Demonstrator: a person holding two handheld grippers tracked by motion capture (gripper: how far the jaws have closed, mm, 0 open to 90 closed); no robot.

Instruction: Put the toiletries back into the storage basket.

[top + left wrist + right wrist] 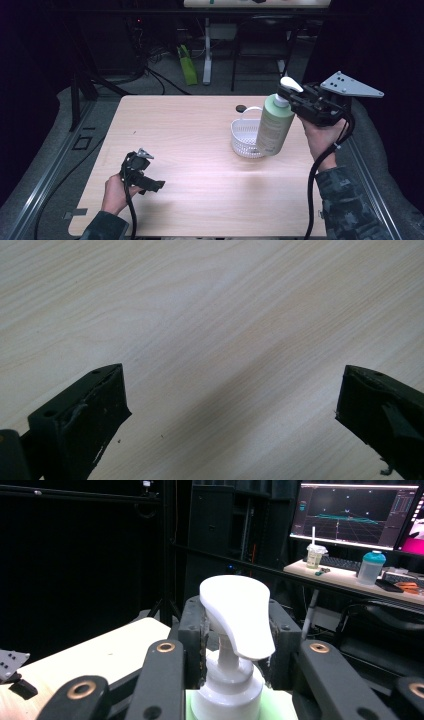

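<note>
**Inspector:** What stood around the work on the table (200, 145)?

**Recorder:** A white basket (245, 137) sat right of the table's centre, toward the far edge. A small dark disc (241, 107) lay just beyond it, close to the far edge. The rest of the wooden top near the left gripper (150, 182) was bare.

**Inspector:** And the bottle (274, 127)?

**Recorder:** Pale green, with a white pump (237, 612). It hung tilted, its base at the basket's right rim, partly in front of the basket from the high view. Whether the base touched the rim, I could not tell.

**Inspector:** What held it?

**Recorder:** The right gripper (235, 645), raised near the table's right edge, was clenched on the bottle's neck just beneath the pump head. Its jaws flanked the neck on both sides.

**Inspector:** Anything in the basket?

**Recorder:** Its visible part looked empty; the bottle hid the right portion.

**Inspector:** The left gripper?

**Recorder:** Released, jaws wide apart, nothing between them. It was held low over the near left corner, well apart from the basket and bottle.
</note>
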